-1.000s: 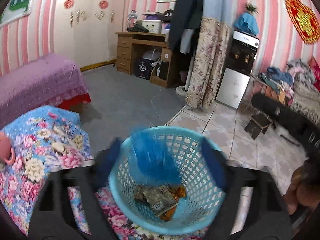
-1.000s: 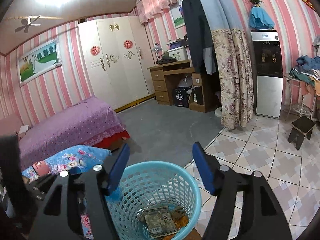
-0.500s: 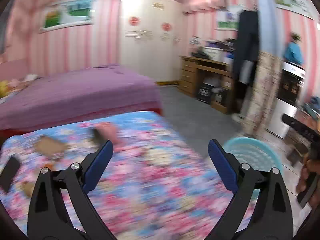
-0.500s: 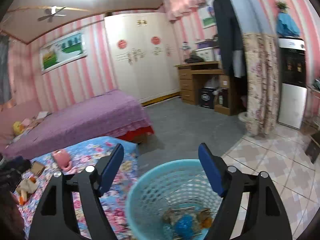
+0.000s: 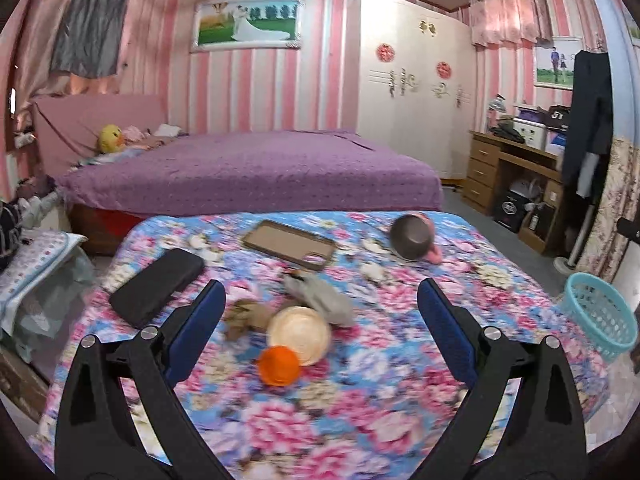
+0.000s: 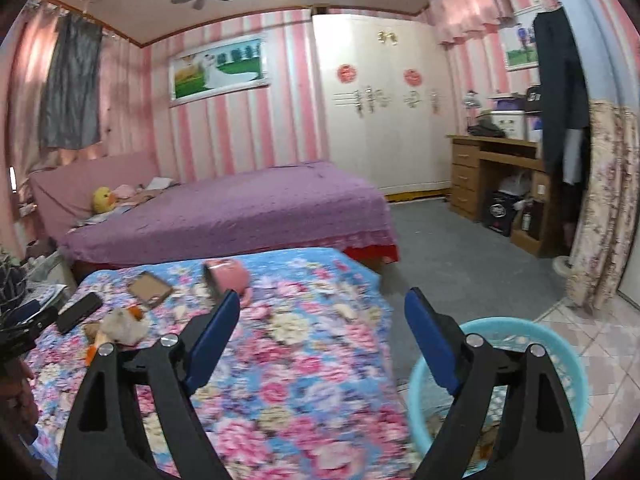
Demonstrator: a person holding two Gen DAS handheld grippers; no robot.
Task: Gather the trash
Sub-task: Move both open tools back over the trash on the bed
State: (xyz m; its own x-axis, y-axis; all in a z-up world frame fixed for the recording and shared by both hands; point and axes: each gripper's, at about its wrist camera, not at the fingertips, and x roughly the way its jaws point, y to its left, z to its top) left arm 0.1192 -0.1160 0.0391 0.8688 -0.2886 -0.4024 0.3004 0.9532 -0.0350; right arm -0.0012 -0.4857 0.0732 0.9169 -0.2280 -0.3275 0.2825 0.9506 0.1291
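The left gripper [image 5: 320, 320] hangs over the near part of the bench draped in a blue and pink floral cloth [image 5: 360, 420], its jaws released and wide apart with nothing between them. Just beyond its blue pads [image 5: 200, 328] lies the trash: one small orange cap-like piece [image 5: 279, 365] touching one round cream disc [image 5: 299, 334], with one brownish crumpled scrap [image 5: 244, 316] to the left and one grey crumpled wrapper [image 5: 324, 300] behind, all blurred, so their make is hard to tell. Further on lie one black phone [image 5: 158, 287] near the left edge, one brown phone case [image 5: 289, 244], and one pink mug [image 5: 412, 238] tipped on its side. The light blue plastic mesh basket [image 5: 600, 320] sits off the bench's right edge, on the floor. The right gripper [image 6: 322, 340] is over the bench's right side, its jaws opening and holding nothing, and the basket [image 6: 568, 360] is largely hidden behind its right finger, the contents unclear. Past the bench's far edge an open strip of grey floor [image 6: 460, 248] runs to one purple-covered bed [image 6: 240, 212] and one wooden desk [image 6: 492, 176].
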